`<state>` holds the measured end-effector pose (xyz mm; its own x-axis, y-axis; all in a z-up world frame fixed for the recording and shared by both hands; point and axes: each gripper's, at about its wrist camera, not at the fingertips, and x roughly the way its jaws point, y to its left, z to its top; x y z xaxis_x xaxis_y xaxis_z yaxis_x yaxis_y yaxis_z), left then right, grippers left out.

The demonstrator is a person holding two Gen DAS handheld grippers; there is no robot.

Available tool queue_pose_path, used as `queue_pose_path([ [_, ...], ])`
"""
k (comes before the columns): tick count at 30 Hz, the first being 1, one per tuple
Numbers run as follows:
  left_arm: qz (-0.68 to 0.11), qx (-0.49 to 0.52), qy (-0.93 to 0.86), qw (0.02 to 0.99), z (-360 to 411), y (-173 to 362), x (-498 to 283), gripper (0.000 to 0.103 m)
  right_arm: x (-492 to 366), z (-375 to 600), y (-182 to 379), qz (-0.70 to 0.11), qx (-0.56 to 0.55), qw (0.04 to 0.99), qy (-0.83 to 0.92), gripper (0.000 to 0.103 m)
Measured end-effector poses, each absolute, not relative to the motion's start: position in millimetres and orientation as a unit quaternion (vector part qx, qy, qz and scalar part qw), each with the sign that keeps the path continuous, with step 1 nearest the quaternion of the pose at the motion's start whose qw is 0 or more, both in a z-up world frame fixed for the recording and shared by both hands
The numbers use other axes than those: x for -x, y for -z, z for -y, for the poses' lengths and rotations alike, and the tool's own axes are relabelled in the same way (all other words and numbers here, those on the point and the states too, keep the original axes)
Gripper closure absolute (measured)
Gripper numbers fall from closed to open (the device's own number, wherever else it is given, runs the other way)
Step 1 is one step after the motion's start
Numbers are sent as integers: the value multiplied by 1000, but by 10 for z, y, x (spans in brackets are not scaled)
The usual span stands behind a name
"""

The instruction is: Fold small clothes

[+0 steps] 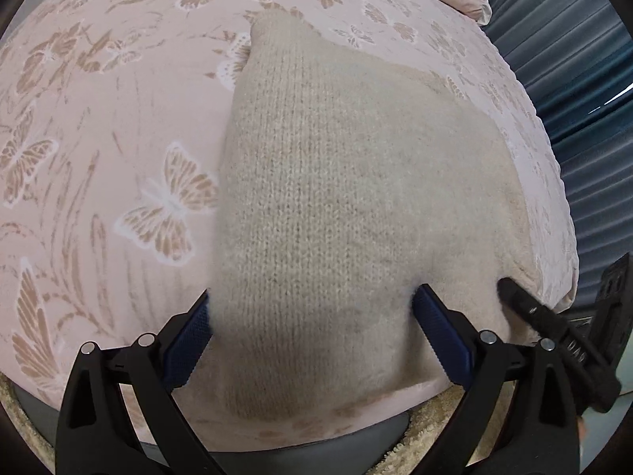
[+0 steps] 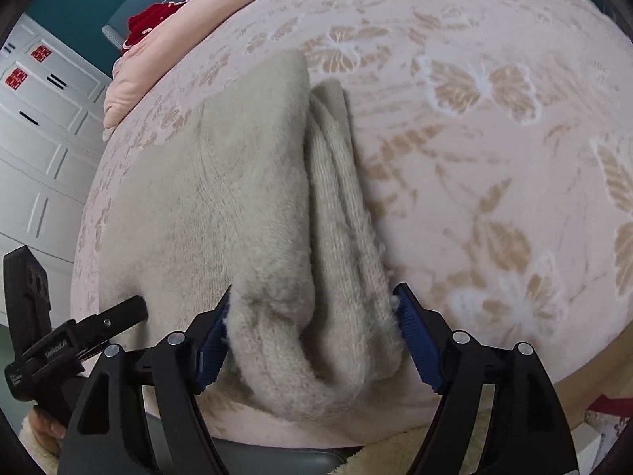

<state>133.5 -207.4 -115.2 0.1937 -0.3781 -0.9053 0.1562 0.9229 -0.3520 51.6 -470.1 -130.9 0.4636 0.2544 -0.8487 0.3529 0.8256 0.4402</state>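
Observation:
A beige knitted garment (image 1: 336, 198) lies on the pink butterfly-print bed cover (image 1: 99, 138), near the bed's front edge. My left gripper (image 1: 312, 316) is open, its blue-padded fingers either side of the garment's near edge. In the right wrist view the garment (image 2: 245, 206) is folded, with a thick ribbed fold (image 2: 340, 237) running away from me. My right gripper (image 2: 312, 316) is open and straddles that fold at its near end. The right gripper's finger (image 1: 526, 308) shows at the lower right of the left view. The left gripper's finger (image 2: 118, 312) shows at the lower left of the right view.
A pink quilt (image 2: 158, 55) with a red item (image 2: 150, 23) on it lies at the bed's far end. White cabinets (image 2: 35, 130) stand to the left, blue curtains (image 1: 585, 91) to the right. A fluffy rug (image 1: 435, 423) lies below the bed's front edge.

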Motion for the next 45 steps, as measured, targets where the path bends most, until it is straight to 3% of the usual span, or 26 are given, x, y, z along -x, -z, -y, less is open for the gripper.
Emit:
queue_pose_path([
  [2,-619,111,179,756,2079,1245,-1393,5,-528,4722,1379,-506,-322,800,26,16],
  [8,-625,129,194,745,2162,1348,-1540,5,-716,4693,1412,-502,-343,794,17,11],
  [9,-624,119,198,746,2200,1328,-1547,5,-743,4687,1404,-501,-347,793,12,17],
  [10,-625,114,200,746,2230,1300,-1545,7,-771,4672,1393,-501,-352,790,6,31],
  [13,-622,92,201,751,2272,1167,-1508,23,-790,4664,1301,-495,-361,790,2,61],
  [16,-609,42,213,763,2333,980,-1445,40,-725,4673,1140,-478,-372,796,0,66],
  [17,-602,26,220,767,2361,904,-1415,46,-689,4680,1072,-469,-377,799,-2,66],
  [22,-583,13,262,769,2393,526,-1256,54,-386,4604,623,-427,-385,818,0,67],
  [34,-488,29,372,789,2430,-569,-671,55,483,4588,-604,-310,-349,884,12,67],
  [45,-314,54,424,848,1883,-1942,-383,54,722,4051,-2002,-165,-248,954,-38,67],
])
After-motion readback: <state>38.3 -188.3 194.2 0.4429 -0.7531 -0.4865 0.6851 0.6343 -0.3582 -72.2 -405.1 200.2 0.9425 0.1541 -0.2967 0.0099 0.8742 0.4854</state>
